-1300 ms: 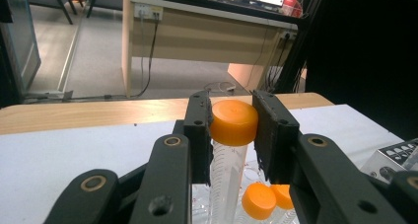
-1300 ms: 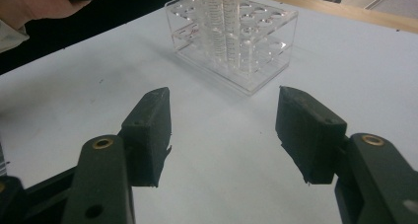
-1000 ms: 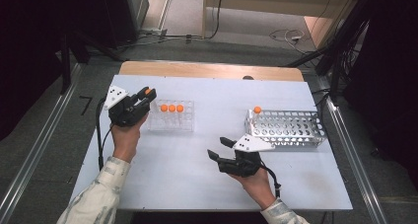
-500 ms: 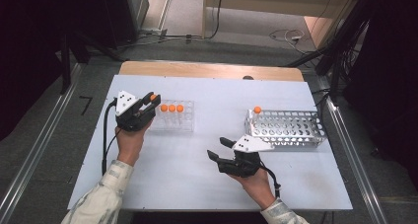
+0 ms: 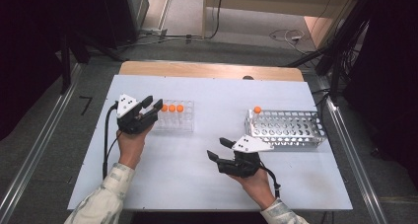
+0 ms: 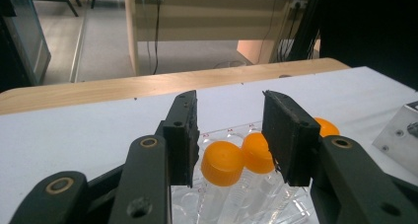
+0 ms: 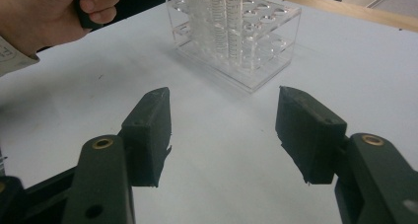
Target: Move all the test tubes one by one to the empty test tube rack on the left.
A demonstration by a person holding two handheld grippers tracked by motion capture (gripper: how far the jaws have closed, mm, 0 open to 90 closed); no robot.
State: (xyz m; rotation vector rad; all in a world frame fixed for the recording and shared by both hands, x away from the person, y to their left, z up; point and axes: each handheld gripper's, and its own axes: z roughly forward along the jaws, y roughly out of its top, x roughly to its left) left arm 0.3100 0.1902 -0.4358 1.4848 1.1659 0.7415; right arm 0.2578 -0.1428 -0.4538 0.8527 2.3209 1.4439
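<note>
A clear plastic rack [image 5: 173, 121] stands left of centre on the white table [image 5: 217, 93], with three orange-capped tubes [image 5: 172, 108] showing in its back row. My left gripper [image 5: 154, 102] is at the rack's left end. Its jaws have just been opening and now stand apart. In the left gripper view an orange cap [image 6: 224, 157] sits between the pads [image 6: 185, 135], touching neither, on a tube that stands in the rack. My right gripper [image 5: 216, 147] rests near the table's middle front, open and empty, facing the clear rack [image 7: 236, 34].
A perforated metal rack [image 5: 286, 128] sits at the right, with one orange-capped tube [image 5: 257, 109] at its far left corner. A wooden strip [image 5: 207, 70] borders the table's far edge. Cables trail from both grippers. The left hand [image 7: 54, 12] appears in the right gripper view.
My left gripper moved right to the clear rack's left end and its jaws opened. The orange cap seen at its tips a second ago is no longer gripped. The right gripper stayed still.
</note>
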